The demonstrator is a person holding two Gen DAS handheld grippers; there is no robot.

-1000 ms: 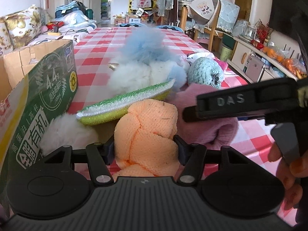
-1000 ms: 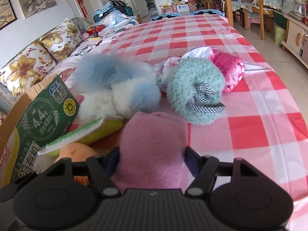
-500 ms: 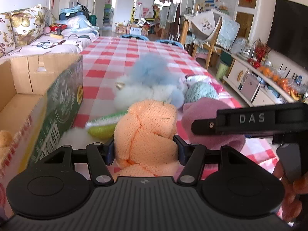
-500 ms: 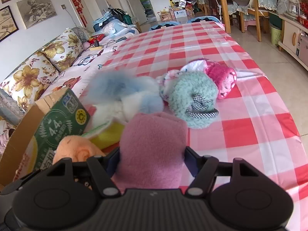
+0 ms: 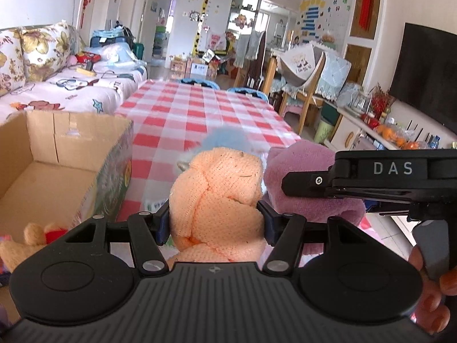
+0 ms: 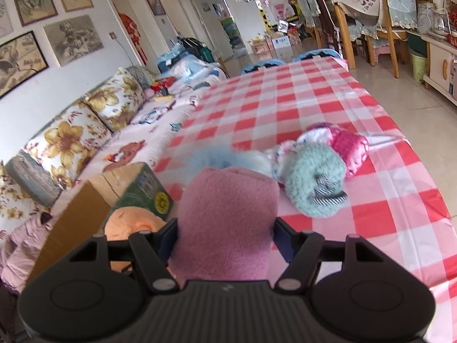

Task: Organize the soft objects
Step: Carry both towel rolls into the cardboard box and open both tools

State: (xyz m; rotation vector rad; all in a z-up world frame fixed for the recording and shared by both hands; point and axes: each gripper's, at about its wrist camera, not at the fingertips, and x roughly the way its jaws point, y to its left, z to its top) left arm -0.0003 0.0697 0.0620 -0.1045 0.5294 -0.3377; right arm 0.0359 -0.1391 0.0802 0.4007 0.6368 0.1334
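My left gripper [image 5: 214,223] is shut on an orange knitted bundle [image 5: 217,197], held above the table. That bundle [image 6: 132,224] also shows low left in the right wrist view. My right gripper [image 6: 225,237] is shut on a pink fleece roll [image 6: 228,225], and it appears beside the left one as a black bar [image 5: 371,177] over the pink roll [image 5: 311,177]. An open cardboard box [image 5: 60,171] stands to the left with a small orange plush toy [image 5: 31,243] inside. On the checked cloth lie a blue and white fluffy toy [image 6: 225,157], a teal fuzzy item [image 6: 314,183] and a pink knitted item [image 6: 350,148].
The red and white checked table [image 6: 300,97] stretches far ahead. A floral sofa [image 6: 80,131] runs along the left side. Wooden chairs [image 6: 382,20] and cabinets stand to the right. A person's fingers [image 5: 431,294] hold the right gripper's handle.
Both grippers have risen with their bundles still held. The box's open inside has come into the left wrist view, and the green sponge and white fluffy toy have dropped out of sight.
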